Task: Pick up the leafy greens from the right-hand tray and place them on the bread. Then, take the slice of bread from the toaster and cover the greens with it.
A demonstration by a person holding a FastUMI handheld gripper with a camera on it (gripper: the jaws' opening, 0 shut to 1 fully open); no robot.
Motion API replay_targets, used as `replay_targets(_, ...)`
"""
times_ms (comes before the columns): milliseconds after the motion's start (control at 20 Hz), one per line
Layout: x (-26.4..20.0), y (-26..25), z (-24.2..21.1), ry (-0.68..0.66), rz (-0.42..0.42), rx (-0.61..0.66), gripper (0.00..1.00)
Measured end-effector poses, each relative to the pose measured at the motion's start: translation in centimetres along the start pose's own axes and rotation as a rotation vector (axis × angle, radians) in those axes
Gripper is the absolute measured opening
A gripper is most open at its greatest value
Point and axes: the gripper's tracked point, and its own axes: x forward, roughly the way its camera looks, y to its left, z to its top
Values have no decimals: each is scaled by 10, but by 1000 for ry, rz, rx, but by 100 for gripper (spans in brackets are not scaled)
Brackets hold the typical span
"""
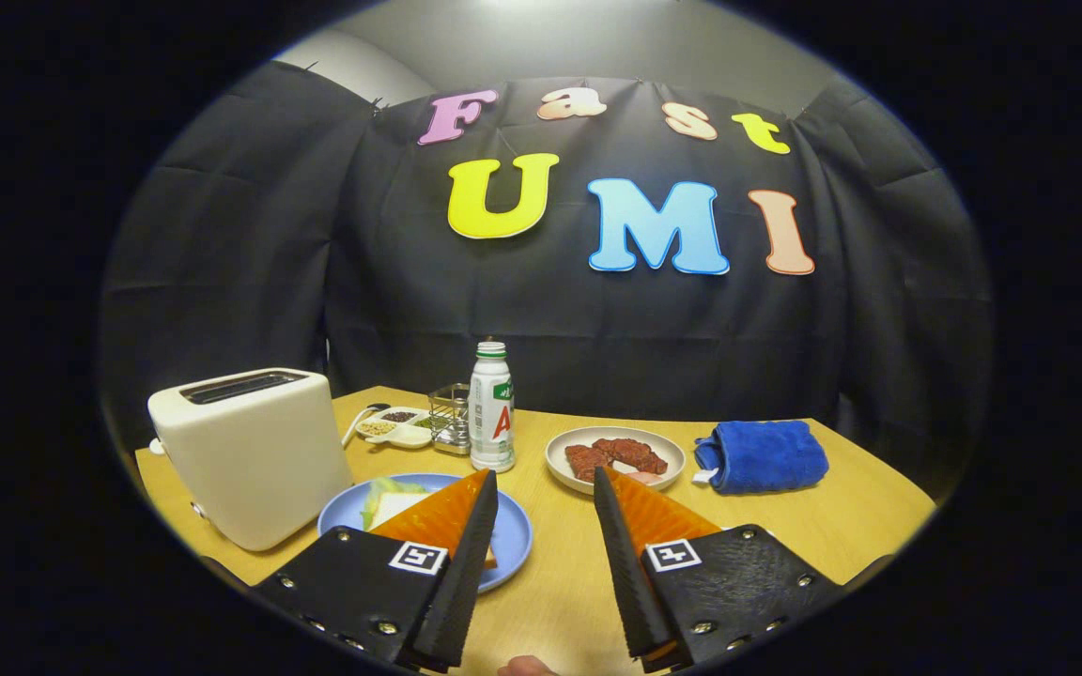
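My gripper (546, 483) is open above the wooden table, with nothing between its fingers. Partly behind the left finger (466, 554) lies a blue plate (515, 537); on it I see leafy greens (389, 490) with a pale slice of bread (400, 505) over them. To the left of that plate stands a cream toaster (250, 451), whose dark top slot shows no bread from here. Just beyond the right fingertip sits a white tray (614, 458) that holds dark red meat pieces.
A white bottle (491, 406) stands just beyond the fingers, with a wire rack (450, 418) and a small condiment dish (397, 427) to its left. A folded blue towel (763, 455) lies right of the white tray. The table edge runs close behind the towel.
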Motion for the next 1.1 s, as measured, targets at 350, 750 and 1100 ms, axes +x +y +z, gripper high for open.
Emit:
replay_targets(350, -22, -55, 9, -77, 18, -5, 97)
replay_targets(750, -63, -152, 27, -212, 125, 4, 97)
replay_targets(1100, -99, -335, 10, -268, -51, -105, 97)
